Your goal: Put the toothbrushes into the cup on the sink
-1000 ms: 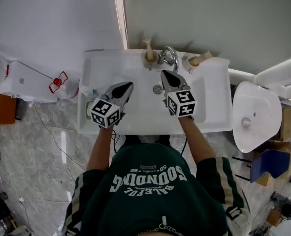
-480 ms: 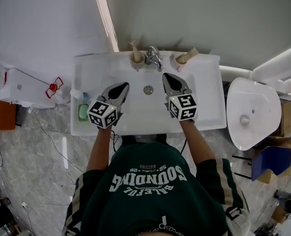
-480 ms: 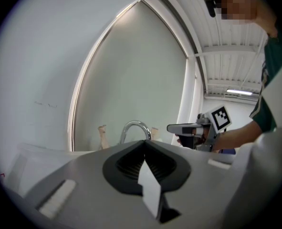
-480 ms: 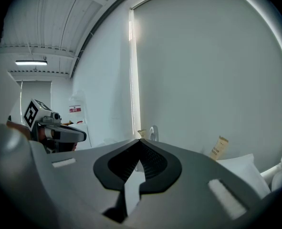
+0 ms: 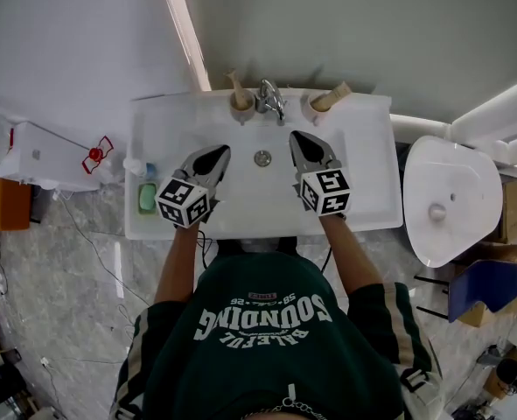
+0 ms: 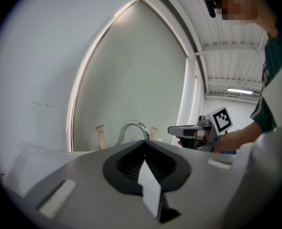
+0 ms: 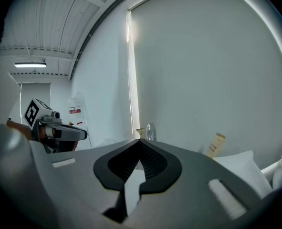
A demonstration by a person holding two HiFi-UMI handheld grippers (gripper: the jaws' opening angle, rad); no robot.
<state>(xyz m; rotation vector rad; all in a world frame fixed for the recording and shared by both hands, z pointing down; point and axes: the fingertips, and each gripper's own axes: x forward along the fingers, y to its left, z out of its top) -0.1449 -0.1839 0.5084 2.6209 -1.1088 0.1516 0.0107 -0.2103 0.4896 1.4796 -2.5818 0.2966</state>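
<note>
Two pale cups stand at the back of the white sink [image 5: 367, 182], one on each side of the chrome tap [image 5: 270, 100]. The left cup [image 5: 241, 105] holds a beige toothbrush [image 5: 234, 84] and the right cup [image 5: 319, 108] holds another beige toothbrush [image 5: 338, 94]. My left gripper [image 5: 226, 150] hovers over the basin left of the drain [image 5: 262, 157], shut and empty. On the other side of the drain my right gripper [image 5: 295, 135] is also shut with nothing in it. The left gripper view has the left gripper [image 6: 143, 143] pointing at the tap [image 6: 131, 128].
A green soap bar [image 5: 147, 199] and a small bottle [image 5: 138, 168] lie on the sink's left ledge. A white toilet [image 5: 450, 204] stands to the right. A wall with a light strip [image 5: 181, 29] rises behind the sink. The floor is grey tile.
Both grippers have shifted a little to the right over the basin. Both stay shut and empty, and nothing on the sink has moved.
</note>
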